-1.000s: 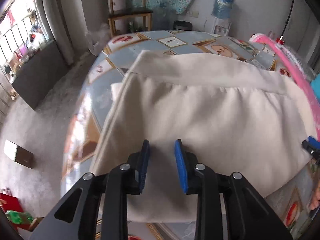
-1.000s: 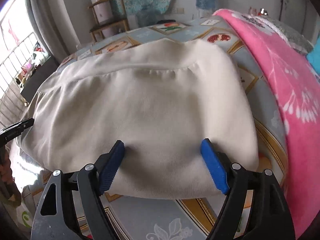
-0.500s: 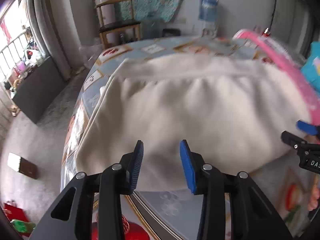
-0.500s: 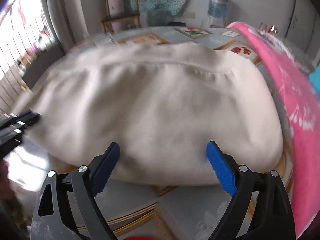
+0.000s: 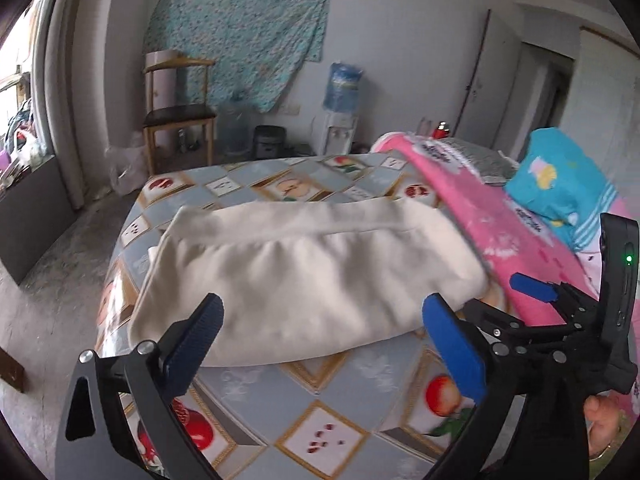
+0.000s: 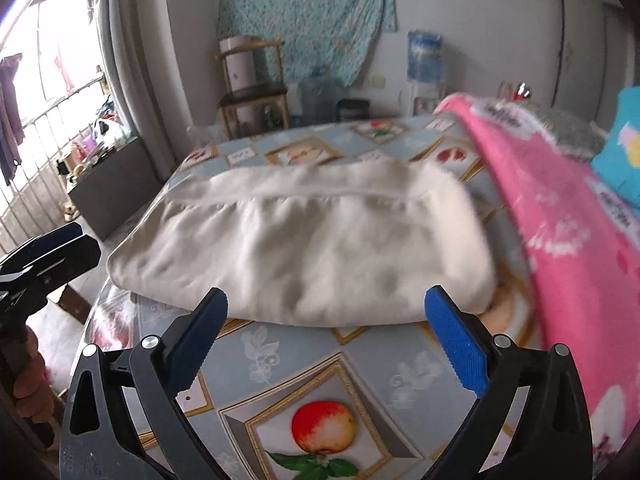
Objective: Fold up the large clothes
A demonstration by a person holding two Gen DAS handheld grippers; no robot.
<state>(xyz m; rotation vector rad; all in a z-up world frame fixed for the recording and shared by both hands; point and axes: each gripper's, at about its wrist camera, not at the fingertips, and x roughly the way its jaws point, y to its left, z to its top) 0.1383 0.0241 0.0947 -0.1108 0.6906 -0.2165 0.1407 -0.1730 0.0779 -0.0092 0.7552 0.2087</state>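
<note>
A cream garment (image 5: 304, 276) lies folded in a thick rectangle on the fruit-patterned tablecloth (image 5: 320, 396), its seamed band at the far edge. My left gripper (image 5: 323, 308) hangs above the table's near part, short of the garment's front fold. Its jaws are opening wide with nothing between them. My right gripper (image 6: 326, 298) is just as far back from the same fold (image 6: 320, 312), jaws also opening and empty. Each gripper shows in the other's view: the right one (image 5: 532, 288) at the right edge, the left one (image 6: 48, 244) at the left edge.
A pink blanket (image 6: 568, 240) and a blue pillow (image 5: 560, 184) lie along the table's right side, the blanket touching the garment's right end. The table's left edge (image 5: 108, 304) drops to the floor. A wooden chair (image 5: 180, 116) and a water dispenser (image 5: 340, 120) stand by the far wall.
Both grippers have drawn back and risen away from the garment, and both jaws have spread wider, the left one much more. The garment stays folded on the table.
</note>
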